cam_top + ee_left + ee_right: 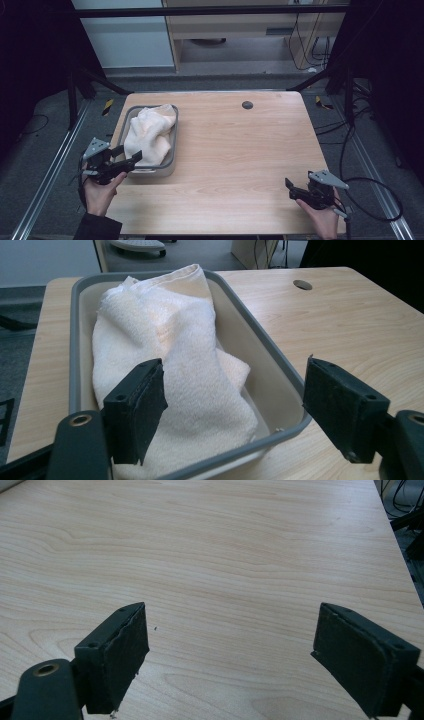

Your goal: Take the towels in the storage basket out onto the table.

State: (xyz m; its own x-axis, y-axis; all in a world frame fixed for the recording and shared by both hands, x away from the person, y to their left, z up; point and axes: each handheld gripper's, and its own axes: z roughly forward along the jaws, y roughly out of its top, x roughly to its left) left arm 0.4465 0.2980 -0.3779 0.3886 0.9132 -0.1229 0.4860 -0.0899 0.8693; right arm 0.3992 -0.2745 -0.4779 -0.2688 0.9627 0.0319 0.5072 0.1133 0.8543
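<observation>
Nearest you, your right gripper (296,188) sits low at the near right corner of the bench (240,150), fingers (117,655) spread wide and holding nothing. In the right gripper view there is bare wood grain between and beyond them, with no object near.

Your left gripper (122,161) is at the near left, just at the near end of the grey tray (174,142). Its fingers (135,407) are also wide apart and empty. In the left gripper view one finger hangs over the towel and the other stands outside the tray's right wall, so the wall lies between them.

The white towel (147,135) lies bunched inside the tray, folded over itself, its far edge riding up on the far rim.

Farther out, a dark round grommet (247,105) sits in the bench near the far edge; beyond that is floor and cabling.

Risks, as judged from this position:
- Closing the left fingers as they stand would likely pinch the tray wall along with cloth, lifting or dragging the tray.
- The tray sits near the left bench edge; a sideways pull could push it off.
- A shallow grasp on loose folds may slip and take one layer.
</observation>
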